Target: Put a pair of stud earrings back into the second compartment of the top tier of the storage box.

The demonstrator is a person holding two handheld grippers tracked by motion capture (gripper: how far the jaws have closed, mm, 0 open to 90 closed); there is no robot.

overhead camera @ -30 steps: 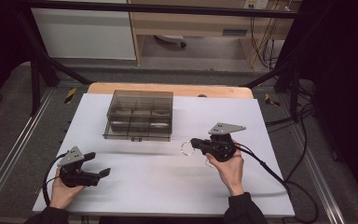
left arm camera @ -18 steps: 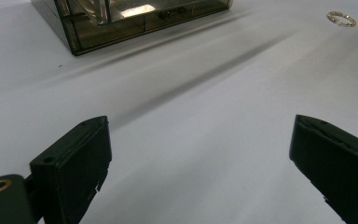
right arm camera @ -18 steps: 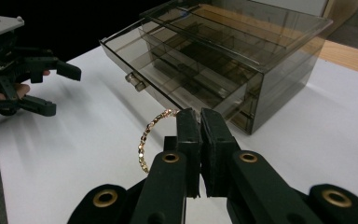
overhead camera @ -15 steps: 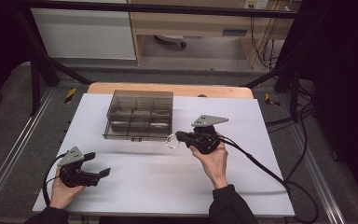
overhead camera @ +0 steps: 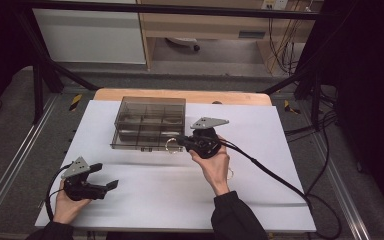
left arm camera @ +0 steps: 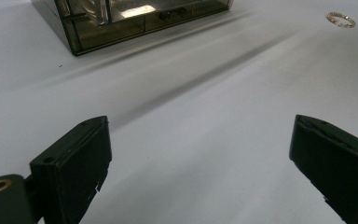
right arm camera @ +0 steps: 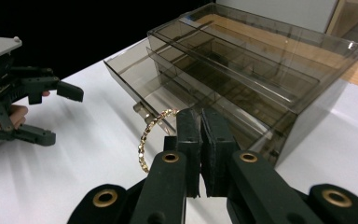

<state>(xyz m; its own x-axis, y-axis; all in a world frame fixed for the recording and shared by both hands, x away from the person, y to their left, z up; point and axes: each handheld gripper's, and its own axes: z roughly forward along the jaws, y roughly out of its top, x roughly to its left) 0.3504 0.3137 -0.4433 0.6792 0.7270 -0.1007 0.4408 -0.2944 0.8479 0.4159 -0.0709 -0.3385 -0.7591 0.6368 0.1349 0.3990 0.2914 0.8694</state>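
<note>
Bracelet (right arm camera: 151, 135): thin gold chain of small round links, bent into an open loop, shiny. Your right gripper (right arm camera: 200, 122) has its jaws pressed together on one end of it, so the loop sticks out to the side of the jaws and hangs clear of the white table (overhead camera: 145, 185). In the high view the bracelet (overhead camera: 172, 145) sits just in front of the box, at its near edge, close to the lower drawer front.

Box (overhead camera: 149, 123): smoky clear plastic, divided into compartments, with shallow drawers stacked; in the right gripper view the bottom drawer (right arm camera: 168, 100) is pulled out a bit and has a small knob right behind the chain.

Your right gripper (overhead camera: 182, 141) points toward the box, hand wrapped round it, cable trailing off to the table's right.

Your left gripper (overhead camera: 111, 180) rests low near the table's front left corner, jaws spread wide, nothing between them.

A second small gold ring-like chain (left arm camera: 340, 19) lies flat on the table, well apart from the box.
</note>
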